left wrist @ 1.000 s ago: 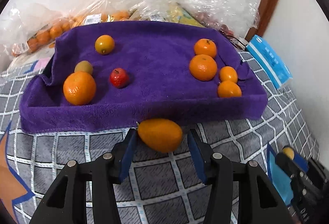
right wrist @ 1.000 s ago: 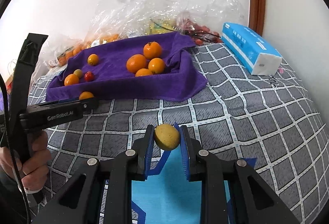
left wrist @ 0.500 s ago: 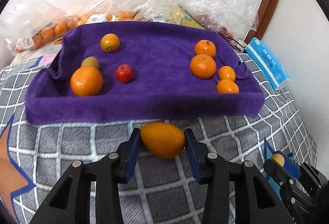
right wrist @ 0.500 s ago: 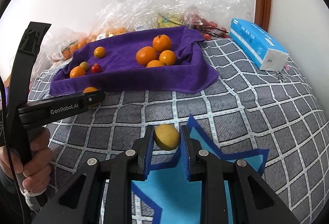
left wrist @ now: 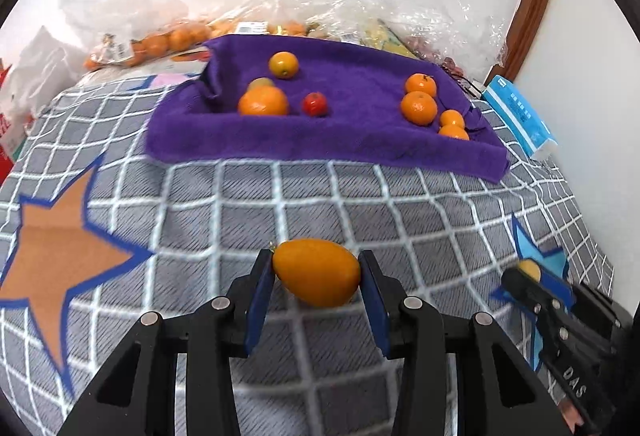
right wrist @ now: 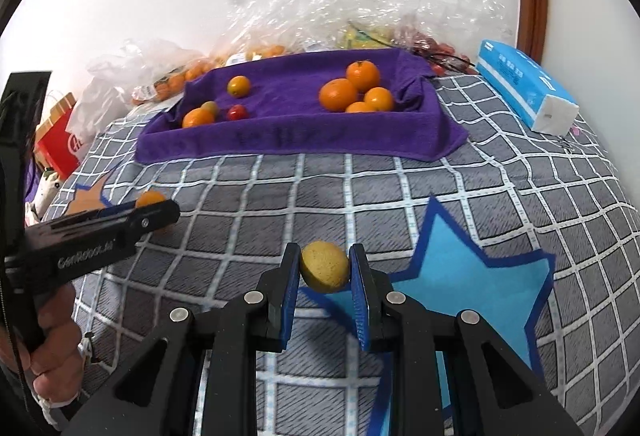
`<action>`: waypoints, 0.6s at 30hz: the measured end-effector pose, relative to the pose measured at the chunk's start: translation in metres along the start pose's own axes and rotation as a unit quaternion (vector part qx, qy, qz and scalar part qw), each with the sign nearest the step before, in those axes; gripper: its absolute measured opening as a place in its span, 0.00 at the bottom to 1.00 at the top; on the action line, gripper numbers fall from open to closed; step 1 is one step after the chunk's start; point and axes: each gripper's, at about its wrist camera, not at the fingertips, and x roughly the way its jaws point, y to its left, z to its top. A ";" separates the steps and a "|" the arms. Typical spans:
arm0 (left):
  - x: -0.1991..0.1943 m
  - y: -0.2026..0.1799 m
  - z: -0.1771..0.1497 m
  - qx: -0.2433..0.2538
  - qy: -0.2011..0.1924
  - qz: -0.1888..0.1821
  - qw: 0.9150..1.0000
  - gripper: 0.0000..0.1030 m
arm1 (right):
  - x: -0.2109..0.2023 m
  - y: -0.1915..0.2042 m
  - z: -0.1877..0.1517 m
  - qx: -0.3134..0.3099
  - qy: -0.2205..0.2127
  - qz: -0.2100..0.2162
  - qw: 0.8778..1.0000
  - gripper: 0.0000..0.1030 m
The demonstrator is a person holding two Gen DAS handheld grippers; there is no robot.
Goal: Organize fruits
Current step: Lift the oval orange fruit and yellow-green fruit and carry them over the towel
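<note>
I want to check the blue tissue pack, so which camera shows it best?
The right wrist view: the tissue pack lies whole, its white end facing the camera. The left wrist view shows it smaller, squeezed near the right edge.

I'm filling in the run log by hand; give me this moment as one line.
left gripper: shut on orange fruit | right gripper: shut on yellow fruit | purple towel: eight fruits on it
</note>
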 end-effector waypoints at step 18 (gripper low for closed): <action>-0.043 0.026 -0.035 -0.031 -0.002 0.013 0.999 0.39 | -0.040 0.017 -0.003 -0.013 -0.007 0.002 1.000 0.24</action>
